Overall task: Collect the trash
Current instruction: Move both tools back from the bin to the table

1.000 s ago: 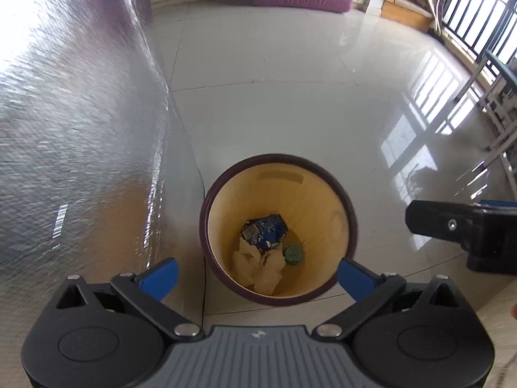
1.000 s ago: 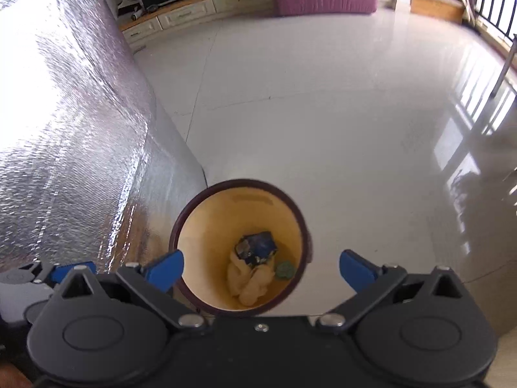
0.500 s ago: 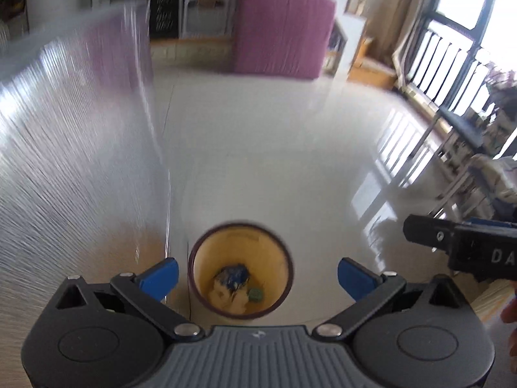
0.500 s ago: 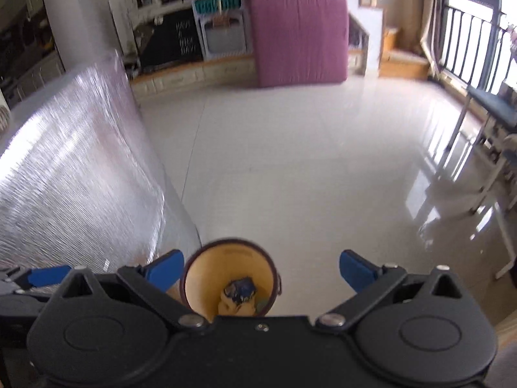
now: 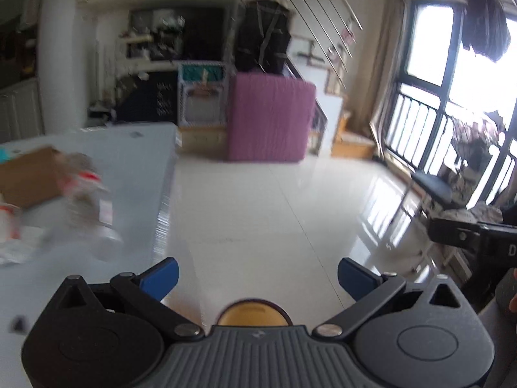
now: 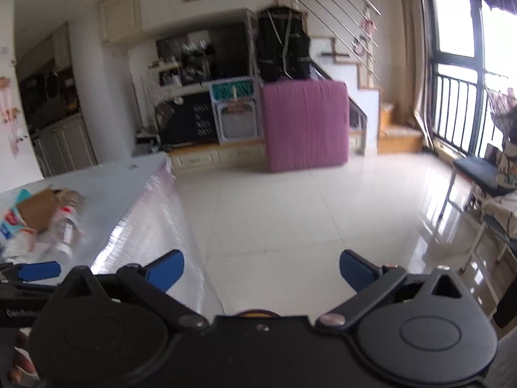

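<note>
Both grippers held level and empty above a trash bin, facing a tiled living room.

The left gripper [image 5: 258,271] and the right gripper [image 6: 261,266] each have their blue-tipped fingers spread wide with nothing between them. The yellow-lined trash bin [image 5: 253,311] sits low beneath them on the glossy floor [image 6: 274,213], its rim barely showing over each gripper body. On the table [image 5: 135,161] to the left lies blurred litter: a plastic bottle [image 5: 89,207], a flattened piece of cardboard [image 5: 27,176] and crumpled wrappers [image 6: 13,226]. A purple mattress [image 6: 305,124] leans upright across the room, near the staircase.
</note>
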A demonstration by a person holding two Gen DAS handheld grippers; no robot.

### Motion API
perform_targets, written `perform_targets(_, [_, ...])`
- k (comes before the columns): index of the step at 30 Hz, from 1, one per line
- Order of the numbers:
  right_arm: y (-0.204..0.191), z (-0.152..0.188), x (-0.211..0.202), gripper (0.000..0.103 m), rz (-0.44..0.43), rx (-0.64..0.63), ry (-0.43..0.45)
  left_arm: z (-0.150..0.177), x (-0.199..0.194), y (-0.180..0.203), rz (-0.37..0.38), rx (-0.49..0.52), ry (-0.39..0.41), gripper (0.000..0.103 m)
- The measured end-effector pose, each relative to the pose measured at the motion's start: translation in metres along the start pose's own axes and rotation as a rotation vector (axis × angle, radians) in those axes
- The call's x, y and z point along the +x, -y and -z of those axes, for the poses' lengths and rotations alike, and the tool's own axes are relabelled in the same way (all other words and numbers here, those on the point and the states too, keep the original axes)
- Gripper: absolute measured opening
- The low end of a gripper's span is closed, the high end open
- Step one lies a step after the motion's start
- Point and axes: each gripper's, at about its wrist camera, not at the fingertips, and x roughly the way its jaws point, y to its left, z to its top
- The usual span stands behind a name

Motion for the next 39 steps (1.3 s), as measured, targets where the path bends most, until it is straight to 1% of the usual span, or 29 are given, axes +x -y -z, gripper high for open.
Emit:
perform_targets(4, [-0.037, -0.005, -0.016, 0.103, -0.027, -0.028, 0.026, -0.008, -0.036, -0.044, -0.046, -0.031, 0.061, 0.103])
perform_targets(8, [-0.073, -0.008, -0.020, 0.103, -0.073, -0.029, 0.032, -0.014, -0.074, -0.083, -0.104, -0.038, 0.109, 0.103])
perform_targets(11, [-0.107, -0.009, -0.019, 0.103, -0.109, -0.034, 0.031, -0.019, -0.095, -0.111, -0.140, -0.036, 0.128, 0.103])
perform_targets(14, [-0.137, -0.007, -0.019, 0.103, -0.148, -0.045, 0.035, -0.017, -0.114, -0.140, -0.177, -0.028, 0.143, 0.103])
perform_targets(19, [-0.192, -0.010, -0.020, 0.103, -0.190, -0.063, 0.061, -0.015, -0.133, -0.184, -0.238, -0.006, 0.159, 0.103])
perform_targets(21, [-0.211, -0.009, -0.016, 0.103, -0.217, -0.068, 0.059, -0.011, -0.137, -0.205, -0.241, -0.012, 0.153, 0.103])
perform_targets(24, [-0.238, -0.003, -0.005, 0.103, -0.244, -0.098, 0.037, 0.001, -0.137, -0.238, -0.284, -0.025, 0.132, 0.103])
perform_targets(26, [-0.260, 0.004, 0.004, 0.103, -0.266, -0.123, 0.019, 0.010, -0.133, -0.258, -0.300, -0.034, 0.112, 0.103])
perform_targets(29, [-0.286, 0.015, 0.019, 0.103, -0.331, -0.158, -0.014, 0.027, -0.132, -0.282, -0.322, -0.062, 0.096, 0.103])
perform_targets(31, [-0.303, 0.022, 0.030, 0.103, -0.383, -0.187, -0.032, 0.037, -0.129, -0.299, -0.328, -0.093, 0.084, 0.100])
perform_targets(32, [-0.311, 0.026, 0.035, 0.103, -0.397, -0.199, -0.039, 0.040, -0.126, -0.305, -0.328, -0.109, 0.077, 0.098])
perform_targets(34, [-0.327, 0.034, 0.045, 0.103, -0.422, -0.226, -0.049, 0.046, -0.117, -0.319, -0.323, -0.147, 0.066, 0.091])
perform_targets(35, [-0.334, 0.037, 0.049, 0.103, -0.437, -0.237, -0.051, 0.049, -0.113, -0.324, -0.321, -0.164, 0.058, 0.090])
perform_targets(38, [-0.352, 0.044, 0.064, 0.100, -0.476, -0.287, -0.060, 0.057, -0.096, -0.343, -0.287, -0.219, 0.035, 0.081])
perform_targets(39, [-0.358, 0.046, 0.070, 0.100, -0.488, -0.315, -0.065, 0.059, -0.091, -0.348, -0.269, -0.235, 0.027, 0.077])
